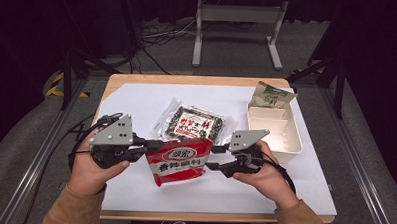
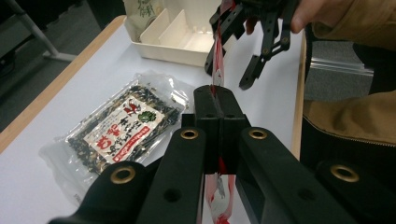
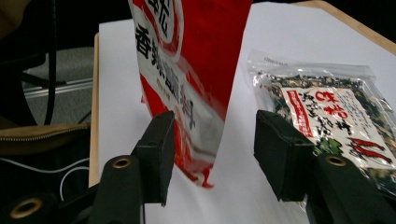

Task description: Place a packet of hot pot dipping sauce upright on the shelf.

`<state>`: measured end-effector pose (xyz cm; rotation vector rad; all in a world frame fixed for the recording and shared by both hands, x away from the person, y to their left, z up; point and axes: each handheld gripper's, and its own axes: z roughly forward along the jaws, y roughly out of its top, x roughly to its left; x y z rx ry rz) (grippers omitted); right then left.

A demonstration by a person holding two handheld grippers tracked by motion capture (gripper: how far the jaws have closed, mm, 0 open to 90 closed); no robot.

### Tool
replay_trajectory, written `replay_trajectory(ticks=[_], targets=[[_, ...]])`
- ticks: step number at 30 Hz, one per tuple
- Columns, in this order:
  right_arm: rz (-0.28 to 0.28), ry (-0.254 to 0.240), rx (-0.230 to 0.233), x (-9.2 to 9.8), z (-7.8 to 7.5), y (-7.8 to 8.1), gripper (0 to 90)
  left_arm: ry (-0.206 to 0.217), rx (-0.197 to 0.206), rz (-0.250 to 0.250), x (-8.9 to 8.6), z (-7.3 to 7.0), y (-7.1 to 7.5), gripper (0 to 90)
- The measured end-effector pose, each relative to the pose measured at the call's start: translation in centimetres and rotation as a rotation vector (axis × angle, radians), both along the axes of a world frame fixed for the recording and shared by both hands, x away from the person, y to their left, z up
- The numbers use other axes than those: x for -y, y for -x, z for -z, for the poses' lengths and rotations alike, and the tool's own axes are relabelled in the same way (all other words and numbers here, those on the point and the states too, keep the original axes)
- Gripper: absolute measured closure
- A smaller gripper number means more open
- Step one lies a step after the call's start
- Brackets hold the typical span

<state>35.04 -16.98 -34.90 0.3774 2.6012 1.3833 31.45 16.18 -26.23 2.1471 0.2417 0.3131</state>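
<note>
The red foil seasoning packet point(image 1: 178, 162) hangs above the tabletop's near edge, pinched by the left gripper point(image 2: 217, 100), its jaws shut on one edge. The right gripper point(image 3: 212, 140) straddles the opposite edge, jaws apart (best to bite squarely, without creasing). Toward the far right corner, the cream divided tray point(image 1: 295, 137) holds a green-and-tan pouch point(image 1: 270, 96).

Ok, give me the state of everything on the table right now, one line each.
Red packet: lifted, clamped at its edge.
Left gripper: shut on the red packet.
Right gripper: open, jaws either side of the packet's other edge.
Clear packet: lying flat, sealed.
Tray: holds a green-printed bag at its far end.
</note>
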Motion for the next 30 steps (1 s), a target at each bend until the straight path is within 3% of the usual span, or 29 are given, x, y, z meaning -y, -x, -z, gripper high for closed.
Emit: replay_trajectory(ticks=[4, 17, 25, 30], targets=[[-0.006, -0.038, -0.003, -0.4, 0.9, -0.2, 51.3, -0.012, 0.004, 0.004, 0.5, 0.0, 0.2, 89.9], [-0.073, 0.017, -0.045, -2.3, 2.9, -0.3, 60.9, -0.009, 0.008, 0.012, 0.6, -0.1, 0.5, 89.8], [-0.155, 0.044, -0.061, -2.5, 3.4, -0.9, 79.8, -0.003, 0.006, 0.006, 0.4, 0.0, 0.4, 89.8], [-0.176, 0.035, -0.069, -2.4, 3.4, -1.0, 82.9, 0.0, 0.003, 0.005, 0.3, 0.0, 0.4, 89.8]])
